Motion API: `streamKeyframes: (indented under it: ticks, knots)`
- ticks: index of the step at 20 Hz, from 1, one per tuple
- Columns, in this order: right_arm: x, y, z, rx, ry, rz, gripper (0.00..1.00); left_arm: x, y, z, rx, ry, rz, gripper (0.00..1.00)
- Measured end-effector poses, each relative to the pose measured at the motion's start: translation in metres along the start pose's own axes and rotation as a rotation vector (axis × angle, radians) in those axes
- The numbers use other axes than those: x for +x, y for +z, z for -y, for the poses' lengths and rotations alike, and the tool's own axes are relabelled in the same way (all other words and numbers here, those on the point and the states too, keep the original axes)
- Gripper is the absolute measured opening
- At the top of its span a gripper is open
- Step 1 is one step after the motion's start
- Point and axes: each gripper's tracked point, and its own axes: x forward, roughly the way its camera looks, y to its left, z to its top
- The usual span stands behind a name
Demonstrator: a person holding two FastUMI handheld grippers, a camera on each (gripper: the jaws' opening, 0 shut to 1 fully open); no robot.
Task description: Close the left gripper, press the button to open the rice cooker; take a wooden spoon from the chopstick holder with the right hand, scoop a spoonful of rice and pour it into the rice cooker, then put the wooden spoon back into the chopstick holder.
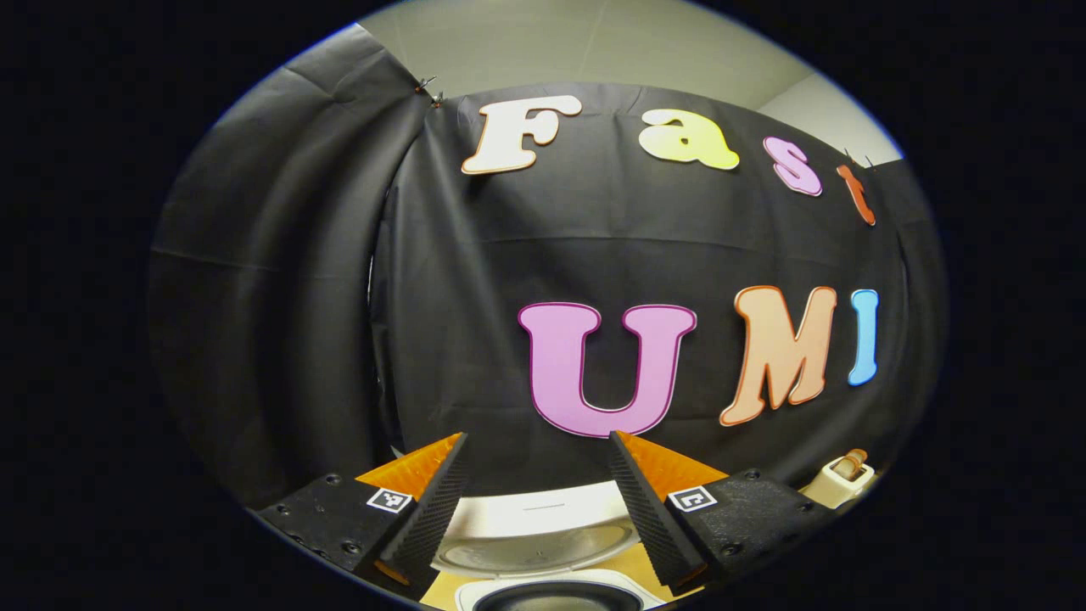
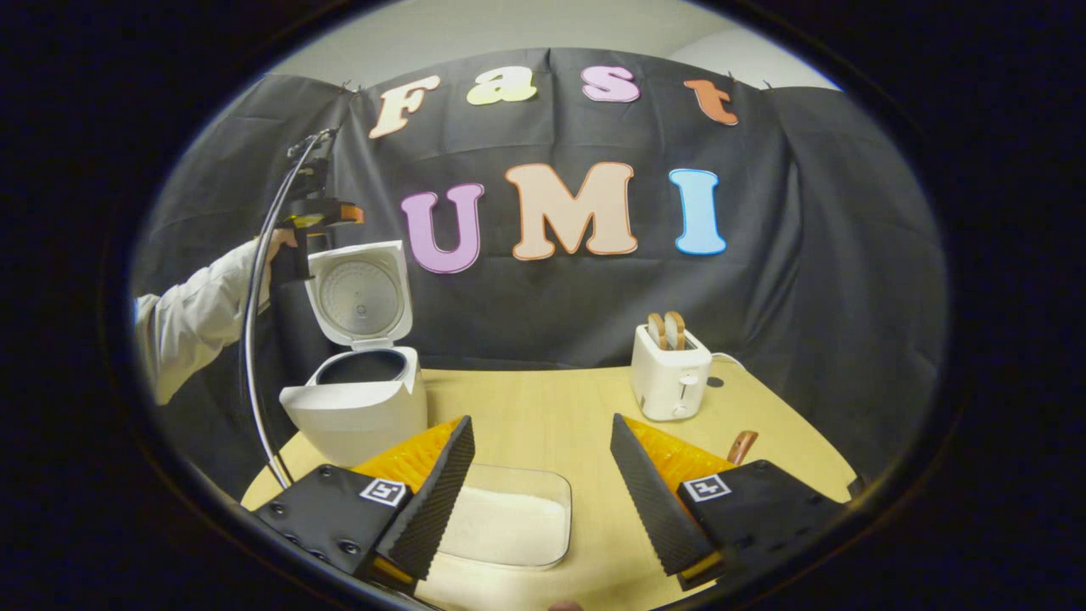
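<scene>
Right gripper view showed my right tool (image 2: 540, 454) spread wide with nothing between its fingers, hanging low over the near part of the wooden table (image 2: 543, 407). Just ahead of it, between the two fingers as I looked along them, lay a shallow clear tray of rice (image 2: 509, 522). To the right, a brown wooden handle (image 2: 742, 445) poked up from behind my right finger; I could not tell what it stood in. Farther back on the right stood a white toaster (image 2: 670, 373) with two slices of bread in its slots. On the left side of the table sat the white rice cooker (image 2: 356, 407), its lid (image 2: 361, 293) already swung up and standing upright, the dark inner pot exposed. Above and just left of the lid, a person's hand in a white sleeve (image 2: 191, 318) held my left tool, with a cable looping down from it.

Left gripper view had my left tool (image 1: 538, 471) parted wide and gripping nothing, raised over the cooker. Below and between its fingers I saw the underside of the open lid (image 1: 534, 539) and, lower still, the rim of the dark pot (image 1: 556, 598). The toaster's (image 1: 840, 477) top peeked in at the far right.
</scene>
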Motion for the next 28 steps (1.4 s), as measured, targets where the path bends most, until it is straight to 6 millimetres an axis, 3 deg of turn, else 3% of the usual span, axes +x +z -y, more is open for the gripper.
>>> streamKeyframes:
  ticks: [6, 8, 12, 18, 28]
  knots:
    - [-0.009, -0.01, 0.009, -0.006, -0.051, -0.021, 1.0, 0.05, -0.014, -0.004, -0.01, 0.01, -0.082, 0.93]
    - [-0.014, -0.011, 0.011, -0.013, -0.063, -0.02, 1.0, 0.054, -0.03, -0.001, 0.019, 0.008, -0.132, 0.93]
    - [-0.021, -0.008, 0.015, -0.016, -0.069, -0.014, 1.0, 0.053, -0.059, 0.007, -0.028, 0.013, -0.223, 0.93]
    - [-0.026, 0.003, 0.024, -0.019, -0.048, 0.007, 0.99, 0.032, -0.063, 0.01, -0.027, 0.038, -0.247, 0.93]
    - [-0.026, 0.023, 0.037, -0.019, 0.048, 0.054, 1.0, 0.024, -0.063, 0.007, -0.029, 0.076, -0.254, 0.93]
